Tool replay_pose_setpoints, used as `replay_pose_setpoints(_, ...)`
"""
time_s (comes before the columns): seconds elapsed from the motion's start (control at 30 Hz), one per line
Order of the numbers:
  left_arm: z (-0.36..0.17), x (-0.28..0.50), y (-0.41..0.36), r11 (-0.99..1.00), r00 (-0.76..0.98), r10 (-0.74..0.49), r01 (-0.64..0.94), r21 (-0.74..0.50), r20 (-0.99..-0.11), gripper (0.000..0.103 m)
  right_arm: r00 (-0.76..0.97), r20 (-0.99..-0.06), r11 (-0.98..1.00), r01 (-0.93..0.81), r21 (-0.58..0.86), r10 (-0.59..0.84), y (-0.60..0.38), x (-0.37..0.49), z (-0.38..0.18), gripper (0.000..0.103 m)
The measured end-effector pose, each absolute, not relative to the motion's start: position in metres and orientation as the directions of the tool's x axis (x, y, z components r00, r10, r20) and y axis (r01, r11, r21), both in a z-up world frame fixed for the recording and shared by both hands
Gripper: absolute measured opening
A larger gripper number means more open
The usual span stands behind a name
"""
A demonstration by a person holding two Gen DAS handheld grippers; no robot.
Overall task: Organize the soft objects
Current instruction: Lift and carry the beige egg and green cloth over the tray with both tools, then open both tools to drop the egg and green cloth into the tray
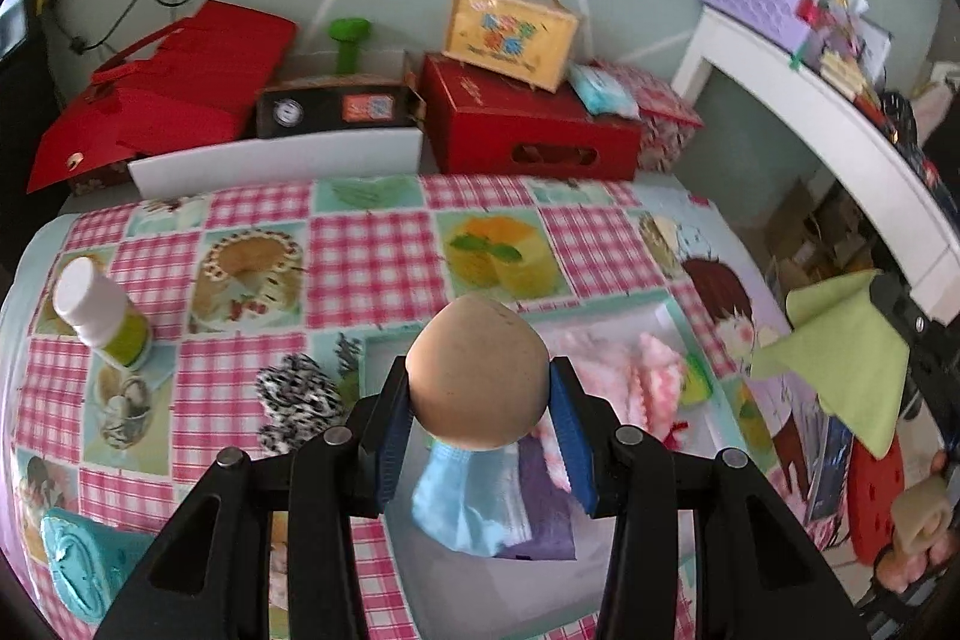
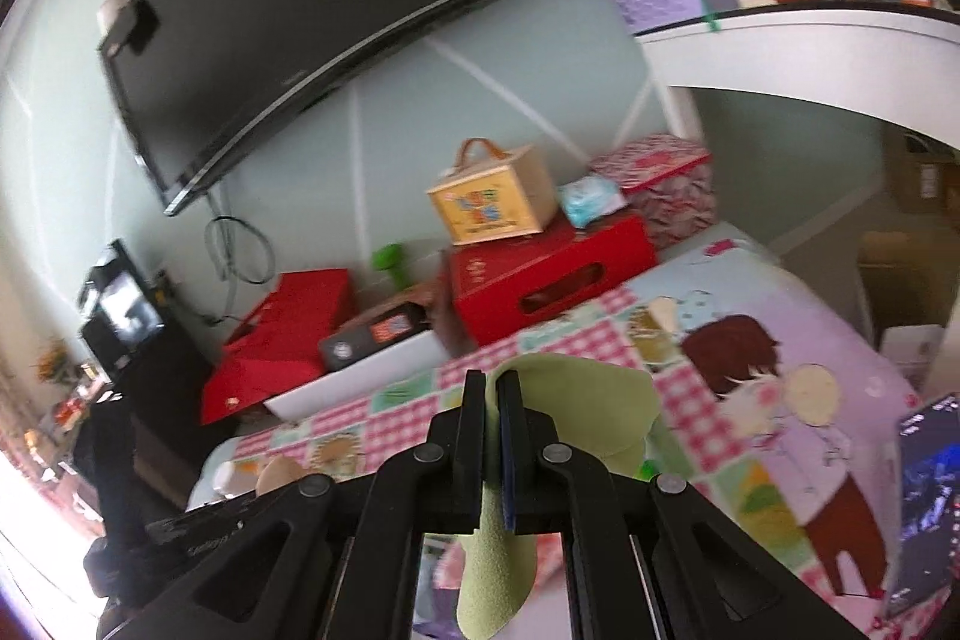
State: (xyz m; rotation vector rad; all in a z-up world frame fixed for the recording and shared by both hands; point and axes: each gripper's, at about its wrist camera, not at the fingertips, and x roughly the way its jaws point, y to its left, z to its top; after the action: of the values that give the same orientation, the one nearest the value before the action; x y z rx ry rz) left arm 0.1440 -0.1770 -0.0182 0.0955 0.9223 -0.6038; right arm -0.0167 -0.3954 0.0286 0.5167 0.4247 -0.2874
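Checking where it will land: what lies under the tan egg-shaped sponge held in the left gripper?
Directly below the tan egg-shaped sponge: a light blue cloth and a purple cloth in the white tray. What lies beneath them is hidden.

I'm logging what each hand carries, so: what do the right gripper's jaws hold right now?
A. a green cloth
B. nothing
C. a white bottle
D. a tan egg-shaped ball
A: in the right wrist view the right gripper has its jaws shut on a green cloth, which hangs out above and below them; the tan ball sits in the left gripper instead.
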Motion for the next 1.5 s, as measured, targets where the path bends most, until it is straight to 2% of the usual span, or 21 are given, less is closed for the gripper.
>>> replay_pose_setpoints(0.17,-0.041,0.137,-0.199,0.813,0.41,-0.432,0.563,-0.149,-0.803,0.046,0.806,-0.559,0.83,0.437,0.346,-0.192,-0.403,-0.002,0.006,0.005)
replay_pose_setpoints(0.37,-0.078,0.139,-0.218,0.812,0.347,-0.373,0.571,-0.121,-0.86,0.046,0.692,-0.713,0.805,0.486,0.342,-0.115,-0.416,0.026,-0.05,0.005)
replay_pose_setpoints(0.47,-0.096,0.143,-0.222,0.818,0.31,-0.344,0.562,-0.121,-0.886,0.046,0.65,-0.756,0.806,0.486,0.337,-0.075,-0.415,0.034,-0.068,0.005)
replay_pose_setpoints(0.83,-0.113,0.146,-0.224,0.829,0.288,-0.302,0.551,-0.101,-0.909,0.047,0.533,-0.845,0.815,0.509,0.277,-0.045,-0.404,0.051,-0.102,0.005)
replay_pose_setpoints(0.9,-0.113,0.146,-0.224,0.83,0.286,-0.298,0.55,-0.099,-0.911,0.047,0.523,-0.851,0.818,0.51,0.267,-0.048,-0.402,0.051,-0.103,0.009)
replay_pose_setpoints(1.1,-0.11,0.146,-0.221,0.831,0.26,-0.307,0.541,-0.125,-0.916,0.051,0.503,-0.86,0.832,0.51,0.217,-0.084,-0.392,0.05,-0.096,0.008)
replay_pose_setpoints(1.17,-0.107,0.146,-0.219,0.834,0.26,-0.31,0.536,-0.131,-0.914,0.052,0.502,-0.86,0.833,0.514,0.208,-0.095,-0.391,0.05,-0.092,0.008)
replay_pose_setpoints(1.23,-0.102,0.145,-0.218,0.835,0.268,-0.317,0.534,-0.134,-0.91,0.06,0.495,-0.862,0.832,0.52,0.193,-0.109,-0.391,0.049,-0.088,0.008)
replay_pose_setpoints(1.33,-0.094,0.144,-0.214,0.838,0.286,-0.327,0.529,-0.136,-0.901,0.064,0.477,-0.866,0.843,0.52,0.139,-0.152,-0.387,0.05,-0.082,0.009)
replay_pose_setpoints(1.5,-0.085,0.144,-0.209,0.84,0.306,-0.334,0.525,-0.134,-0.892,0.066,0.47,-0.868,0.856,0.503,0.117,-0.157,-0.381,0.054,-0.08,0.035)
